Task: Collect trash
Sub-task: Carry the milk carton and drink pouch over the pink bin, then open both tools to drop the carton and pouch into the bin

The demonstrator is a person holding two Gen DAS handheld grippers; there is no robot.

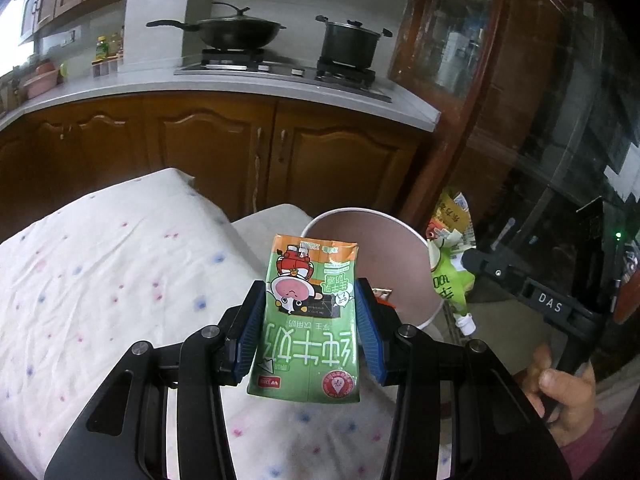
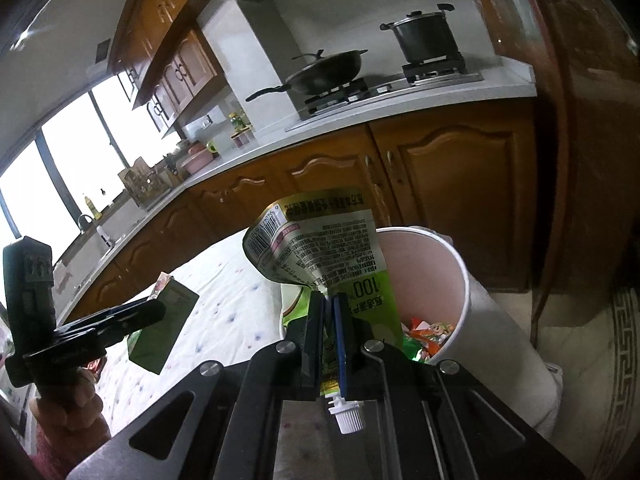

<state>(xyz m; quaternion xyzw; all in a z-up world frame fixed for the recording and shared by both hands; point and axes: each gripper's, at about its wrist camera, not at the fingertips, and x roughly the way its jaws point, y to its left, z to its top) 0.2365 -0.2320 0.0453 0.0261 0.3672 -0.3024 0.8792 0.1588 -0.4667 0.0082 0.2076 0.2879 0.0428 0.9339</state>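
My left gripper (image 1: 310, 292) is shut on a green milk carton (image 1: 306, 320), holding it above the table, just short of the white paper bucket (image 1: 424, 276). The carton also shows in the right wrist view (image 2: 164, 328), held by the left gripper (image 2: 132, 316). My right gripper (image 2: 330, 304) is shut on a crumpled green spouted drink pouch (image 2: 316, 244), held beside the bucket's (image 2: 460, 268) left rim. The pouch shows in the left wrist view (image 1: 450, 280) to the right of the bucket. Colourful wrappers (image 2: 428, 332) lie inside the bucket.
The table has a white cloth with small coloured dots (image 1: 120, 272). Behind it stand brown kitchen cabinets (image 1: 224, 148) under a counter with a wok (image 1: 236, 32) and a pot (image 1: 350, 42). A dark wooden cabinet (image 1: 500, 92) stands at the right.
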